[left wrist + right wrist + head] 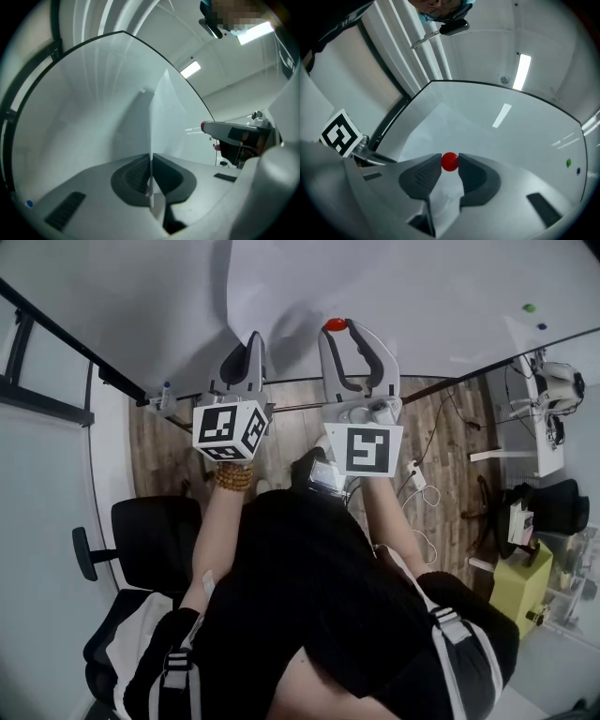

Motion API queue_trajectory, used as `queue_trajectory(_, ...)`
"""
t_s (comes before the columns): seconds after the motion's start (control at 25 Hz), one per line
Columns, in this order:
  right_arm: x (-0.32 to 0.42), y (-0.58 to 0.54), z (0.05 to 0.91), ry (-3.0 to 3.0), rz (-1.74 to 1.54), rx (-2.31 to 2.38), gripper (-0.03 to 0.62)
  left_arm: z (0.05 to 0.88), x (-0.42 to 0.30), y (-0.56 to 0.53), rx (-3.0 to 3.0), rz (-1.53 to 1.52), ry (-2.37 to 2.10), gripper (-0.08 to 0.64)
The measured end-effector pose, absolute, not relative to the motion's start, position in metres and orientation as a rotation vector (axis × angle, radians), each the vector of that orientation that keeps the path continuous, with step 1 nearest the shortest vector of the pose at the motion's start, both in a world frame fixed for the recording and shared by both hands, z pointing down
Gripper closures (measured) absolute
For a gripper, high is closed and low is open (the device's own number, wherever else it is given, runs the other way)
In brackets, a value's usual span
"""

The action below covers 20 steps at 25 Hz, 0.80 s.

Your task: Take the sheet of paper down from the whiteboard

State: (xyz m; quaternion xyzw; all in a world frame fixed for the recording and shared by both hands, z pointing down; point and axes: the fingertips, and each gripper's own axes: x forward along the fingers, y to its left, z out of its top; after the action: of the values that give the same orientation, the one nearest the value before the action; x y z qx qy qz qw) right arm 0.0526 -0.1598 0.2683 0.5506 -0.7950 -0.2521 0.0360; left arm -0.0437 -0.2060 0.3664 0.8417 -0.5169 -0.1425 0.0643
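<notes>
Left gripper view: left claw (151,182) is clamped on the sheet of paper (165,119). The pads pinch its near edge, and the sheet runs up edge-on out of the bite and bows away from the whiteboard (84,108).

Right gripper view: right claw (450,169) is closed on the red magnet (450,161), one pad on each side, with the magnet sitting against the board. A bit of white sheet shows below, between the jaws, so I read the magnet as pinning the paper near that edge.

Handling, my read:
- The sheet is light and limp with no stiffness. It will flop and swing once it comes free.
- It tears easily if I drag it sideways under a magnet, so the magnet comes off first.
- An edge pinch is the right hold. I'd peel it away from the board rather than yank it.
- The magnet is small, round and smooth, so it could squirt out of the pads. A straight pull off the board is safest.

Head view cuts off the top of the sheet, so I can't tell if more magnets hold it up there.

Further along the board, a green dot (568,162) and a blue dot (578,171) sit well apart from the paper. Neither matters here.
</notes>
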Motion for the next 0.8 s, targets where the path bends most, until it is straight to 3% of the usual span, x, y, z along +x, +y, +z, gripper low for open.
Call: queue_trajectory(0.8,0.04,-0.156,0.309,-2.484,-0.627,1.605,0.482,0.368,-0.059,-0.169,2.601,-0.153,-1.735,0.548)
